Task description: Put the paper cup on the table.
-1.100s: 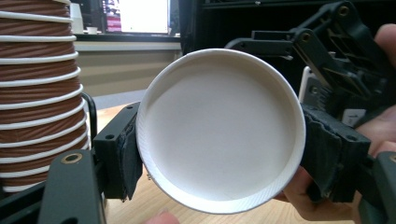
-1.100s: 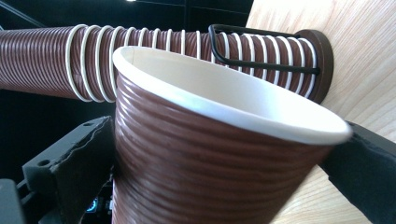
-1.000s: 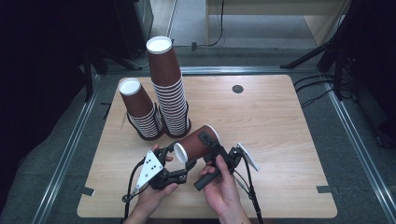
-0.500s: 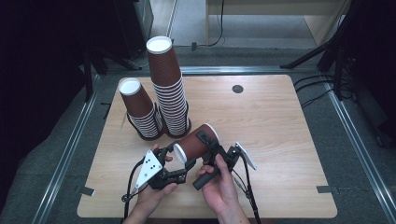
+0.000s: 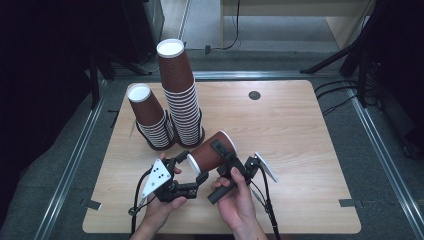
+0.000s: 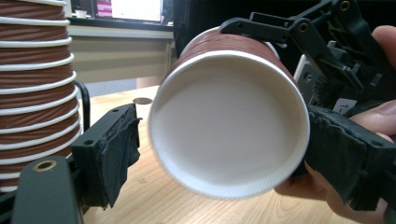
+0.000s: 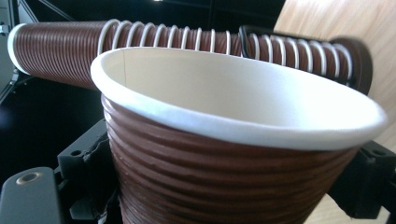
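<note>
Toward the table's [image 5: 300, 125] far-left corner stand a short stack of cups [image 5: 150, 122] and, just beside it, a tall stack [image 5: 181, 95]; the right half lies bare. Near the front edge, the left gripper [image 5: 192, 167] has just been opening, its jaws now off the loose cup's [image 5: 210, 154] white rim. This ribbed brown cup lies tilted, clamped in the right gripper [image 5: 227, 160]. Hands hide the table beneath.

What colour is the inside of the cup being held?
White inside the cup, with a ribbed brown outside. The left gripper view shows the inside best.
</note>
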`<state>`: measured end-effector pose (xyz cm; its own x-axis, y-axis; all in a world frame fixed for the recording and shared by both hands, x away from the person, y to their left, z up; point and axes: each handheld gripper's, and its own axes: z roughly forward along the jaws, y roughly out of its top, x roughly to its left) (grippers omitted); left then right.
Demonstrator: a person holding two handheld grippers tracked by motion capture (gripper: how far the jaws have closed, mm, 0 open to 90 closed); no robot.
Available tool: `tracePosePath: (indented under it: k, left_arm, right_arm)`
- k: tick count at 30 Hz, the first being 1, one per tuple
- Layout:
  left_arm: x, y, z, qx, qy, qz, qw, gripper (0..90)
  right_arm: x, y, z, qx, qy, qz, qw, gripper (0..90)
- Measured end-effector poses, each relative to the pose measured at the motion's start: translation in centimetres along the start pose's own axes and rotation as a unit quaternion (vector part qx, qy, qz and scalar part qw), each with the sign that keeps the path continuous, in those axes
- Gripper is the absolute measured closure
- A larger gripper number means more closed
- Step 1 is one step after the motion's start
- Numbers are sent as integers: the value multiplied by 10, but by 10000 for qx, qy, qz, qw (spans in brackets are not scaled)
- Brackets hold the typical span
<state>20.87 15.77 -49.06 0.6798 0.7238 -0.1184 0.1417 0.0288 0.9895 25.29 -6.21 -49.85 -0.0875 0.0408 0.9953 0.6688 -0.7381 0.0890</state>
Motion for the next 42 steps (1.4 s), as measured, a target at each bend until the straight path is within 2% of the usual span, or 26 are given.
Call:
tracePosePath:
  k: [2,9,13,16,17,19,20,21,22,23,24,25,26,27,30,31,32,33,35,36,37,38,39,40,41,42]
  left_arm:
    - [2,1,-1,12,-11,-90,10000,131]
    - [3,1,-2,104,-1,-91,9999,111]
    - [2,2,-2,169,-51,-99,9998,103]
    - [3,2,-3,187,-34,-103,9998,99]
    - [4,2,-3,202,2,-99,9997,90]
    - [6,2,-4,203,47,-108,9997,89]
    - [8,1,-5,222,85,-110,9997,86]
    - [9,1,-5,235,121,-96,9996,84]
    - [10,0,-6,231,186,-82,9995,84]
    - [12,-1,-7,242,263,-73,9993,84]
    - [14,-1,-8,242,308,-78,9992,84]
    - [18,-2,-9,270,376,-86,9989,84]
    - [18,-2,-9,270,376,-86,9989,84]
    - [20,-3,-10,276,416,-93,9987,84]
    - [27,-7,-13,333,541,-127,9979,84]
    - [28,-8,-14,350,573,-133,9977,84]
    - [28,-8,-14,350,573,-133,9977,84]
    - [31,-9,-15,374,616,-127,9973,84]
    - [34,-11,-17,404,689,-136,9967,84]
    - [36,-11,-18,409,713,-141,9965,84]
    - [38,-12,-20,412,756,-168,9961,84]
    - [40,-13,-21,425,789,-170,9958,84]
    - [41,-14,-22,429,829,-189,9955,84]
    - [43,-15,-24,445,855,-197,9951,84]
    - [46,-16,-26,453,903,-233,9946,84]
    - [48,-18,-29,475,964,-281,9938,84]
  right_arm:
    - [2,2,-1,-91,-14,-75,9999,109]
    - [10,6,-3,-334,131,-467,9983,109]
    - [24,8,-6,-720,259,-1099,9910,109]
    - [28,11,-6,-811,258,-1257,9884,109]
    - [33,15,-6,-934,272,-1448,9847,109]
    - [35,16,-7,-948,255,-1522,9835,109]
    - [37,17,-6,-1018,244,-1697,9799,109]
    - [40,21,-6,-1093,168,-1965,9742,109]
    - [40,21,-6,-1093,168,-1965,9742,109]
    - [40,23,-5,-1123,139,-2043,9723,109]
    - [42,26,-5,-1195,61,-2347,9647,109]
    - [42,26,-5,-1214,6,-2493,9608,109]
    - [42,26,-5,-1214,6,-2493,9608,109]
    - [42,30,-6,-1258,-12,-2769,9526,109]
    - [42,33,-6,-1284,-103,-3043,9438,109]
    - [42,35,-6,-1322,-124,-3188,9385,109]
    - [42,35,-6,-1322,-124,-3188,9385,109]
    - [41,36,-6,-1332,-183,-3350,9326,109]
    - [40,39,-5,-1325,-259,-3474,9279,109]
    - [39,40,-5,-1330,-315,-3569,9241,109]
    - [38,43,-4,-1325,-420,-3783,9152,109]
    - [38,43,-4,-1325,-420,-3783,9152,109]
    - [36,46,-3,-1361,-547,-4029,9034,109]
    - [36,46,-3,-1361,-547,-4029,9034,109]
    - [35,49,-2,-1369,-604,-4103,8996,109]
    - [32,55,0,-1433,-708,-4321,8875,109]
